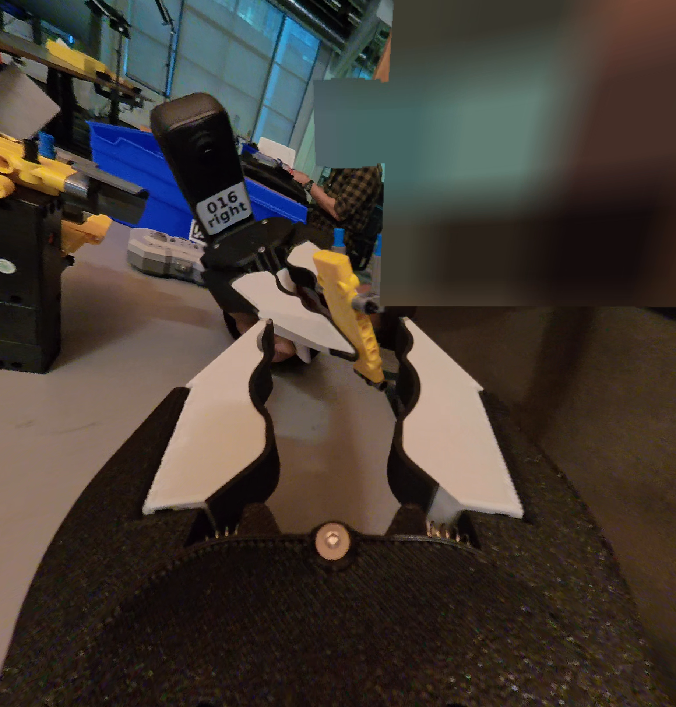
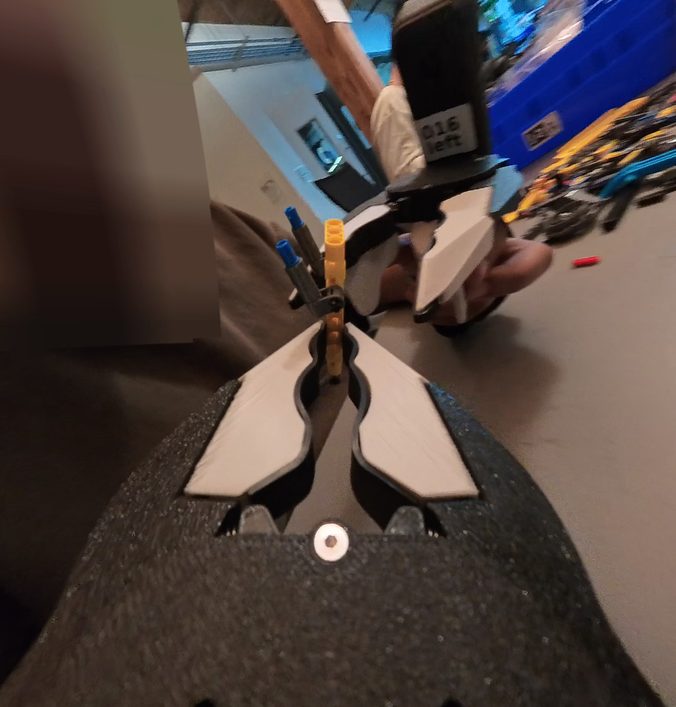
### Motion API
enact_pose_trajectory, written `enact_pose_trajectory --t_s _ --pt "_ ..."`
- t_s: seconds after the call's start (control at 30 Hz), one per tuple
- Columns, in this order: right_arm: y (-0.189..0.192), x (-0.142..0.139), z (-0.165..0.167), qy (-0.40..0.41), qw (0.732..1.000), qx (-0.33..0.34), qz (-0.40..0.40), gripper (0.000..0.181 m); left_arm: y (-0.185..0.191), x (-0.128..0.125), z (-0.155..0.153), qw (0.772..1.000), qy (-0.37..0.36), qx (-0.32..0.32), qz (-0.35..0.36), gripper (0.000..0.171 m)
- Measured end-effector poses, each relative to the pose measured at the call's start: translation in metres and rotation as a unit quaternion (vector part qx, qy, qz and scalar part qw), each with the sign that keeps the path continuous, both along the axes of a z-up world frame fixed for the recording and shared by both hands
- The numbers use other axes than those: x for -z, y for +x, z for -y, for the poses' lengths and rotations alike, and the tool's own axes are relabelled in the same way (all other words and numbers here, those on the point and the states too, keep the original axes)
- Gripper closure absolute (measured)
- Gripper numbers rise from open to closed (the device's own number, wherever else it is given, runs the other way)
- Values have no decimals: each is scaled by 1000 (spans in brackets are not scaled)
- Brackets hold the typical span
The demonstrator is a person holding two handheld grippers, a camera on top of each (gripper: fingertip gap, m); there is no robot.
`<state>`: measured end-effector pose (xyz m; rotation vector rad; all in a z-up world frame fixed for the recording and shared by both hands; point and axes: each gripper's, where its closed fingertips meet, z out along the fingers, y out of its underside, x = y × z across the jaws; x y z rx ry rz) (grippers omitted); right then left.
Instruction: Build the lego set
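Observation:
My right gripper (image 2: 334,328) is shut on a long yellow beam with holes (image 2: 333,267) and holds it upright above the grey table. Two grey pins with blue tips (image 2: 299,264) stick out from a grey connector on the beam's left side. My left gripper (image 1: 334,325) is open and empty. In the left wrist view the right gripper (image 1: 350,354) faces it, and the beam (image 1: 351,317) slants down until its lower end lies close to the left gripper's right finger (image 1: 407,367). In the right wrist view the left gripper (image 2: 395,310) is open just right of the beam.
A black and yellow built model (image 1: 19,237) stands at the left. Behind are a blue bin (image 1: 137,160) and a grey hub block (image 1: 164,252). A pile of loose parts (image 2: 596,172) and a red piece (image 2: 586,261) lie on the table. A person in a plaid shirt (image 1: 351,191) sits beyond. My left and right fingertips are right by each other. Both grippers' tips are roughly 25 centimetres from the grey hub block (image 1: 164,252).

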<state>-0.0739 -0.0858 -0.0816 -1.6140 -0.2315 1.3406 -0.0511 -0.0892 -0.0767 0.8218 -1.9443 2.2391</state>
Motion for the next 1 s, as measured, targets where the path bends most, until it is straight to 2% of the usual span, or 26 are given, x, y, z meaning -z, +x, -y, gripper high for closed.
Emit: enact_pose_trajectory --t_s 0.17,0.27,0.37,0.5,0.73,1.0 --pt "-29 3 16 -5 996 -87 1 175 -15 -10 7 997 -42 59 -18 113" --pt "-36 5 20 -7 994 -108 2 175 -25 -15 11 995 -53 87 -14 127" --pt "-37 4 22 -8 993 -119 -2 175 -29 -16 14 993 -55 99 -14 132" --pt "-44 7 28 -17 990 -143 -1 175 -38 -15 18 989 -64 133 -27 122" --pt "-56 9 39 -40 980 -194 -9 175 -55 -9 30 979 -59 191 -43 123" --pt "-59 11 45 -63 974 -218 -18 175 -60 -4 36 978 -41 200 -31 127"
